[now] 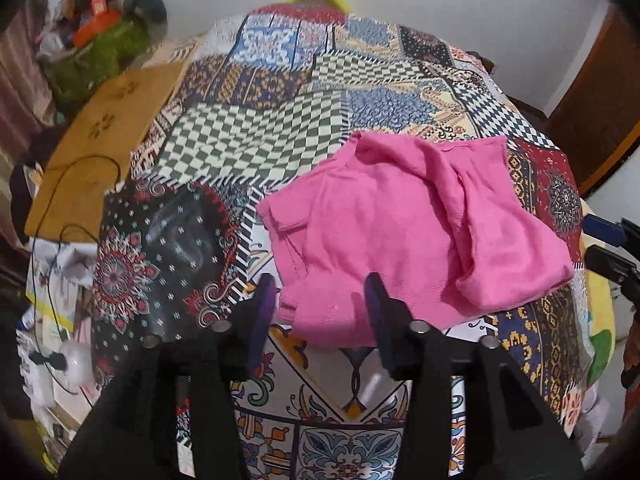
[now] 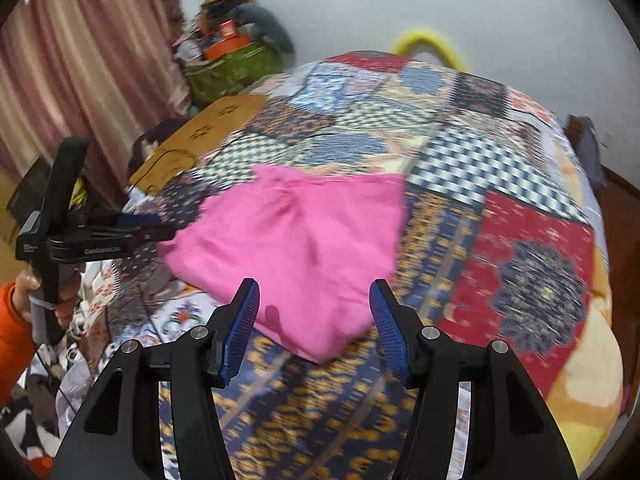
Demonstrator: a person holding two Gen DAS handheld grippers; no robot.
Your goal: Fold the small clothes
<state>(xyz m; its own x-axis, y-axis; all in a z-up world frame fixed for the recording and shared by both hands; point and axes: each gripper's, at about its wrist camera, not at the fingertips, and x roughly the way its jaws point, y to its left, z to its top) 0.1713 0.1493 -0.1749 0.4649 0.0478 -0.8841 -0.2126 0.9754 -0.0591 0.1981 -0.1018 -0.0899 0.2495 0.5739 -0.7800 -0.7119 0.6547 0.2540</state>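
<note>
The pink garment [image 1: 404, 236] lies rumpled mid-bed on the patterned bedspread [image 1: 256, 136], ready for folding. Left gripper [image 1: 320, 300] and right gripper [image 2: 314, 312] hover at its near edge, jaws spread, holding nothing

Both wrist views look down-forward, close over patterned bedspread [image 1: 256, 136]; shared: pink garment [image 2: 304, 240].

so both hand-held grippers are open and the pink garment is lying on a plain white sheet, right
Not quite. Both the left hand-held gripper and right hand-held gripper are open, but the pink garment lies on a multicoloured patchwork-print cover, not a plain white sheet; the left wrist view shows it clearly.
</note>
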